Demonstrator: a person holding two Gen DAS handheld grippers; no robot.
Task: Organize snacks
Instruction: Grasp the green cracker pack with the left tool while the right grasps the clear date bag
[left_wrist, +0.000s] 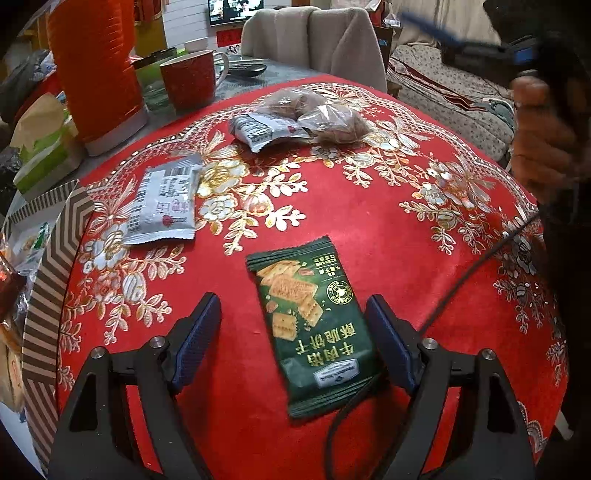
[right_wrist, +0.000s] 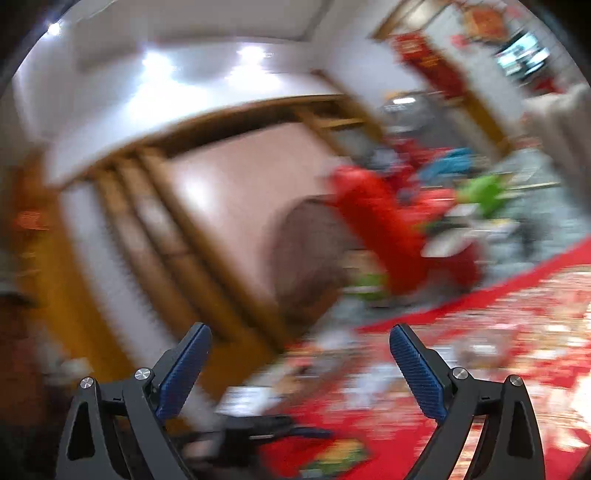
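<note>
A green cracker packet (left_wrist: 314, 328) lies flat on the red embroidered cloth (left_wrist: 388, 229), between the fingers of my left gripper (left_wrist: 292, 299). The jaws stand open around it; the right pad is close to the packet's edge and the left pad is well clear. Farther off lie a silver packet (left_wrist: 162, 199), a second silver packet (left_wrist: 258, 129) and clear bags of brown snacks (left_wrist: 317, 114). My right gripper (right_wrist: 299, 328) is open with nothing in it, above the table's edge. Its view is heavily blurred. In the left wrist view it shows at the top right, held by a hand (left_wrist: 535, 129).
A chevron-patterned box (left_wrist: 48, 258) with snacks inside stands at the left edge. Behind it are a green tissue box (left_wrist: 44, 155), an orange-red cylinder (left_wrist: 96, 66) and a red mug (left_wrist: 188, 79). A covered chair (left_wrist: 314, 37) stands beyond the table. A black cable (left_wrist: 461, 280) crosses the cloth.
</note>
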